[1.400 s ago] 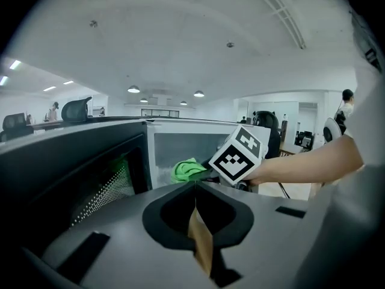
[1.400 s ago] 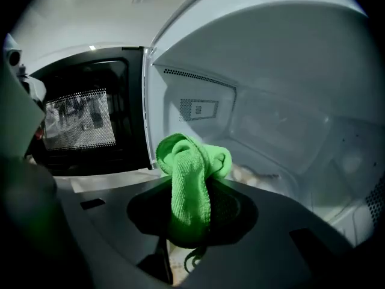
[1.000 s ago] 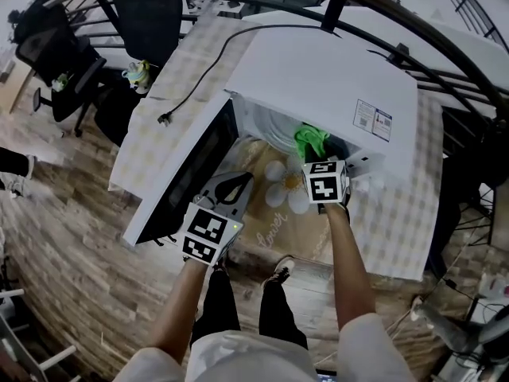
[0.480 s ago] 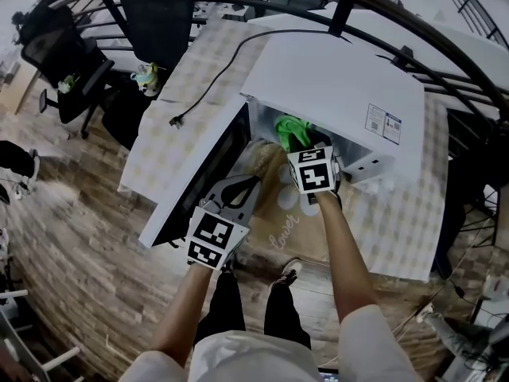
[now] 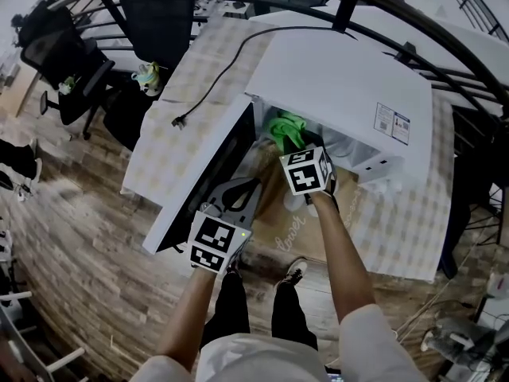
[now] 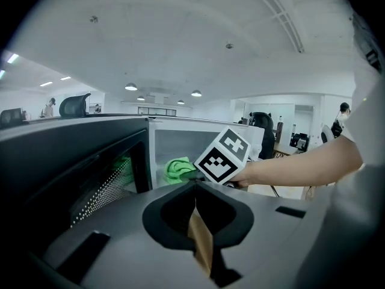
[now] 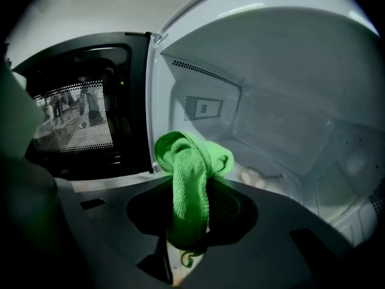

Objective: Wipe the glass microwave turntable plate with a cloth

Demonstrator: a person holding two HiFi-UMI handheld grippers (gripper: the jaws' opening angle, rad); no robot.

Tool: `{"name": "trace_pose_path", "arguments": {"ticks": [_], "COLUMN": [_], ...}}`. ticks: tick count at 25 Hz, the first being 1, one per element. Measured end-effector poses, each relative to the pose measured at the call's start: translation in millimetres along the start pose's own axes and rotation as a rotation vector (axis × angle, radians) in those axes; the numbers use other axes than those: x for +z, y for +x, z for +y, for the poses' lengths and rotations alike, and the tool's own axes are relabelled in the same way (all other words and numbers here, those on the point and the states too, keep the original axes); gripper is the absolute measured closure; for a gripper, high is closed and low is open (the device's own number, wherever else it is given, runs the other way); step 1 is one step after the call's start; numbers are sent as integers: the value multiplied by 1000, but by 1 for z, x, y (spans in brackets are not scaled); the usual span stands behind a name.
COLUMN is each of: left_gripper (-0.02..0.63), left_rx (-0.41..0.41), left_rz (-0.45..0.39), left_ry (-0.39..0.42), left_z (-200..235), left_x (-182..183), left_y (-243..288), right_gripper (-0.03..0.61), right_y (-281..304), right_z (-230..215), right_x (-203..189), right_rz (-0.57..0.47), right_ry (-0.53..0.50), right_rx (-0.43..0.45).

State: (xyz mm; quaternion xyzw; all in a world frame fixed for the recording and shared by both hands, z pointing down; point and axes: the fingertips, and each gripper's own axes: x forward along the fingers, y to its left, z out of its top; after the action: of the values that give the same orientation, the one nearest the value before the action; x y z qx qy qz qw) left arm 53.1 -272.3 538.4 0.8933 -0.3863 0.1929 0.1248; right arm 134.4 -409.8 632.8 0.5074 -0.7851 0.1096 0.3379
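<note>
Compared with one second ago, my right gripper (image 7: 191, 191) has moved sideways along the mouth of the microwave (image 5: 342, 78), toward the side where the door (image 5: 208, 165) hangs. The green cloth (image 5: 288, 128) went with it. Before, it sat near the middle of the opening, and now it is close to the hinge edge. The head camera also shifted a little, so I judge this against the opening and not against the picture border.

The fingers of the right gripper are closed on the cloth. In the right gripper view, one fold is pinched between them and the rest stands up in a loose bundle above the tips. The bundle is at the front of the cavity, just inside the opening.

I cannot pick out the glass turntable plate with certainty. A pale glossy patch (image 7: 264, 174) on the cavity floor, behind and to the right of the cloth, may be part of it. I cannot tell if the cloth touches it.

My left gripper (image 5: 250, 183) has not changed its place. It hangs in front of the open door, above the table (image 5: 171, 134), and its fingers are together with nothing between them.

I think the sideways move is one wiping stroke, or the start of one. But the cloth seems more beside the glass than on it, so the next stroke should probably go lower and deeper into the cavity.
</note>
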Motion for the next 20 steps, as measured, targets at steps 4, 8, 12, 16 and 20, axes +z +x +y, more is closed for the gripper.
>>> {"name": "trace_pose_path", "arguments": {"ticks": [4,8,12,16,20], "left_gripper": [595,595,595,595,595], "left_rx": [-19,-43,-73,-96,-107], "left_rz": [-12,-16,-21,-24,-41], "left_ry": [2,18,28,39,49], "left_z": [-10,-17,-28,-32,-29], "left_x": [8,12,20,24,30], "left_y": [3,7,12,15,11], "right_gripper": [451,451,453,453,453], "right_y": [-20,-39,-59,-69,-66], "right_z": [-22,-51,-81,-90,-80], "right_x": [-22,-43,-65,-72,-54], "right_rz": [6,31,99,126,91], "right_ry": [-4,39,75,103,79], "right_rx": [-29,-89,-173,-200,-177]}}
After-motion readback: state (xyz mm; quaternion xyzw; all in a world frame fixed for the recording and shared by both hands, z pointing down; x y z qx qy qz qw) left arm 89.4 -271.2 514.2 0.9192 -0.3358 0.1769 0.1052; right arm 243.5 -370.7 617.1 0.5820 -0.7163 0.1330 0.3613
